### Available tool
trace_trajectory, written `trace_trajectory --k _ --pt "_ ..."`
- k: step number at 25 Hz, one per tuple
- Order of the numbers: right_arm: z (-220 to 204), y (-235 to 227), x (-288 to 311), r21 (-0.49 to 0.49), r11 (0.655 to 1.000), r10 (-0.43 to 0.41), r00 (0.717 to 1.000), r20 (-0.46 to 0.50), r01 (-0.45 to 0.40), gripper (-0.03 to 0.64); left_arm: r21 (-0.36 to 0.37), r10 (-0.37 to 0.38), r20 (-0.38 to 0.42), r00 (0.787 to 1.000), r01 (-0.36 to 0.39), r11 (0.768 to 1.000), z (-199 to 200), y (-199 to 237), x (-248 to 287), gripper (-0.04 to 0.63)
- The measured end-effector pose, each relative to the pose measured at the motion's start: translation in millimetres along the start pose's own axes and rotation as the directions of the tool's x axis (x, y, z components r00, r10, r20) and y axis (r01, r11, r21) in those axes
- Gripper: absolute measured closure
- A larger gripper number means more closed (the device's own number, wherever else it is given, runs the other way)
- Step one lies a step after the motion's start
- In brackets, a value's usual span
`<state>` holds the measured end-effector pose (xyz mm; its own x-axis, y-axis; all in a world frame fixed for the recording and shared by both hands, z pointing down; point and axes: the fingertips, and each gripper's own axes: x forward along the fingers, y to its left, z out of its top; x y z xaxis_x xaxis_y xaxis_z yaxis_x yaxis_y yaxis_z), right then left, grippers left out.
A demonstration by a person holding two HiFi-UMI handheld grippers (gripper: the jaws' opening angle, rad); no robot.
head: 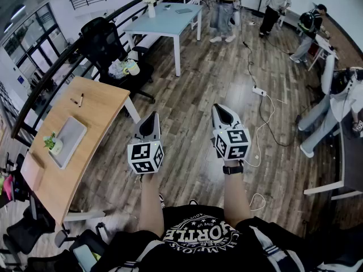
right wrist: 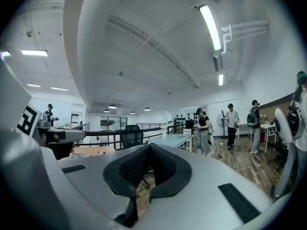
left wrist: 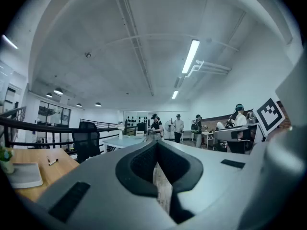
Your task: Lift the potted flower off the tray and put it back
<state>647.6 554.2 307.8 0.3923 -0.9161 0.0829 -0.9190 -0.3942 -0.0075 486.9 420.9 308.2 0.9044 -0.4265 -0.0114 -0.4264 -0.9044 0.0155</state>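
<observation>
A: Where is the small green potted flower (head: 53, 144)?

B: At the left of the head view, at the edge of the flat grey rectangular tray (head: 71, 135) on the light wooden desk (head: 99, 103). I cannot tell whether it sits on the tray or just beside it.

A: And the 2 tools?

B: The left gripper (head: 151, 115) and right gripper (head: 219, 107) hover level over the dark plank floor (head: 187, 89) at frame centre, well apart from the desk. Both have their jaws closed together, with nothing between them.

shirt (head: 195, 231): big white letters, look like "HORTLE"
smaller curved print around it: too tiny to read
anything else: nope
</observation>
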Motion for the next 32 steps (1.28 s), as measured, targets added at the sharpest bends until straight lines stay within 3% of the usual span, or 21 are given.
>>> trace_trajectory --k 11,21,25,32 --pt "-9 50 6 0.002 0.989 0.149 0.989 -0.009 -0.149 0.597 0.001 0.095 0.003 0.995 -0.095 0.995 -1 15 -40 0.577" --pt "-17 128 16 0.025 0.938 0.347 0.938 -0.019 -0.346 0.597 0.003 0.242 -0.013 0.970 -0.242 0.970 -9 46 -100 0.577" --pt "-22 167 22 0.036 0.908 0.419 0.908 -0.021 -0.418 0.597 0.013 0.331 -0.004 0.944 -0.331 0.944 -10 70 -133 0.577" --pt "-27 251 34 0.053 0.825 0.564 0.825 -0.027 -0.562 0.597 0.005 0.480 -0.015 0.877 -0.480 0.877 -14 123 -196 0.577"
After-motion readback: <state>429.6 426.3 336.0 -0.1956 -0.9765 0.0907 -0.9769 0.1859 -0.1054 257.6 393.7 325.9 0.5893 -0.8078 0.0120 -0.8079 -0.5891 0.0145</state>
